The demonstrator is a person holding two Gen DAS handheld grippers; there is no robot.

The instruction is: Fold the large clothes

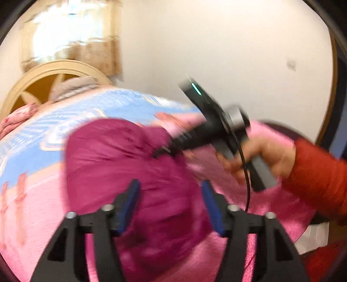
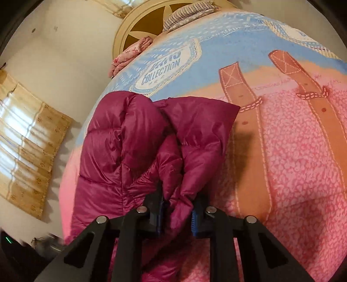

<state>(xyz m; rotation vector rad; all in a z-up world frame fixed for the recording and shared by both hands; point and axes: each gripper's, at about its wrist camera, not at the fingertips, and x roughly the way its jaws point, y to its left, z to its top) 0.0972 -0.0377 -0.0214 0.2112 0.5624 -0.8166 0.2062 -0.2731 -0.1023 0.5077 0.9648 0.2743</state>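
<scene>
A magenta puffer jacket [image 2: 134, 138] lies bunched on a pink and blue bedspread [image 2: 292, 141]. My right gripper [image 2: 176, 213] is shut on a fold of the jacket, its blue pads pinching the fabric near the camera. In the left wrist view the jacket [image 1: 121, 164] fills the middle, blurred. My left gripper [image 1: 171, 201] is open just above it, blue pads [image 1: 130, 201] wide apart with nothing between them. The right gripper [image 1: 164, 150] reaches in from the right, held by a hand with a red sleeve, its tip on the jacket.
The bed has a cream headboard [image 2: 138, 23] with a striped pillow [image 2: 188, 13] and a folded pink cloth [image 2: 130, 54] at its head. A curtained window [image 2: 26, 138] is on the wall to the left. The bed's edge runs along the left.
</scene>
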